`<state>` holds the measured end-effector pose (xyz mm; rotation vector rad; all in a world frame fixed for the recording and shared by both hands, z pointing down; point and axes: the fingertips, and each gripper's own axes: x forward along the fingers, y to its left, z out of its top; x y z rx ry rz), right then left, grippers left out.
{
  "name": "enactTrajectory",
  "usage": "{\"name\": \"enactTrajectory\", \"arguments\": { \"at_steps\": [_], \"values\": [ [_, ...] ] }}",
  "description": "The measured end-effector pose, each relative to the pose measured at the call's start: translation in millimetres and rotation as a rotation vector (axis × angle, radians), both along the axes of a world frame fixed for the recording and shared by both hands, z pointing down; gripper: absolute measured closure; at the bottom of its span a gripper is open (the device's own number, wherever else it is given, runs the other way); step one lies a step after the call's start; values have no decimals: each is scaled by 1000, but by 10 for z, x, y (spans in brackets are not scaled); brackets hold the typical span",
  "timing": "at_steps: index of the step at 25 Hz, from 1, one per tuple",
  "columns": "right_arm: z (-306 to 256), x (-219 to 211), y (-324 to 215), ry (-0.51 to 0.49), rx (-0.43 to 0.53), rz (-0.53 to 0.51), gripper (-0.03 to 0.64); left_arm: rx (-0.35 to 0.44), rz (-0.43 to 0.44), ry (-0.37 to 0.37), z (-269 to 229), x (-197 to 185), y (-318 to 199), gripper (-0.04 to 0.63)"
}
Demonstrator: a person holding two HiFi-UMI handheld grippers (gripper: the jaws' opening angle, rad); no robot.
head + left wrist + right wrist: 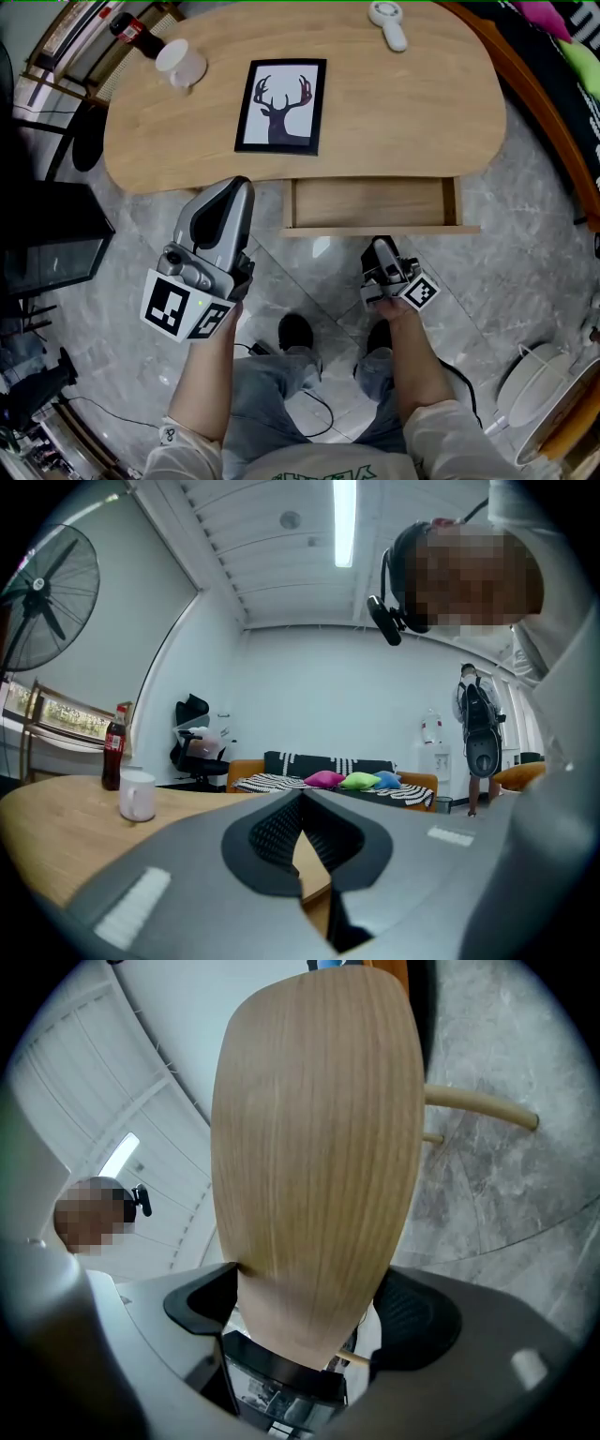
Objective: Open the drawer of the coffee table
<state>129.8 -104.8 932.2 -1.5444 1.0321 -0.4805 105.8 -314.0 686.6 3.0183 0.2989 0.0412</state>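
The coffee table (394,103) has a pale wood top, and its drawer (370,204) stands pulled out toward me, with only its bare wood bottom showing. My right gripper (380,246) is at the middle of the drawer front (319,230). In the right gripper view the wood panel (319,1147) fills the gap between the pads of the right gripper (314,1293), which is shut on it. My left gripper (240,185) is held up beside the drawer's left end, over the table's edge. In its own view the left gripper (302,794) is shut with nothing in it.
On the tabletop lie a framed deer picture (281,105), a white mug (181,64), a cola bottle (136,33) and a white handheld device (387,23). A black cabinet (47,244) stands at the left, a white floor fan (544,394) lower right. My feet are below the drawer.
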Motion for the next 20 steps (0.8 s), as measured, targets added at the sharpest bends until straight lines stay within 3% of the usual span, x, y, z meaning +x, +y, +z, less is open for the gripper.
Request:
{"name": "enactTrajectory", "arguments": {
  "at_steps": [11,20],
  "values": [
    [199,-192,33,-43,4,-83,158,4,-14,-7,33,-48,-89,597],
    [254,-214,38,-15,5,-147,163,15,-23,-15,98,-25,-103,597]
  ]
}}
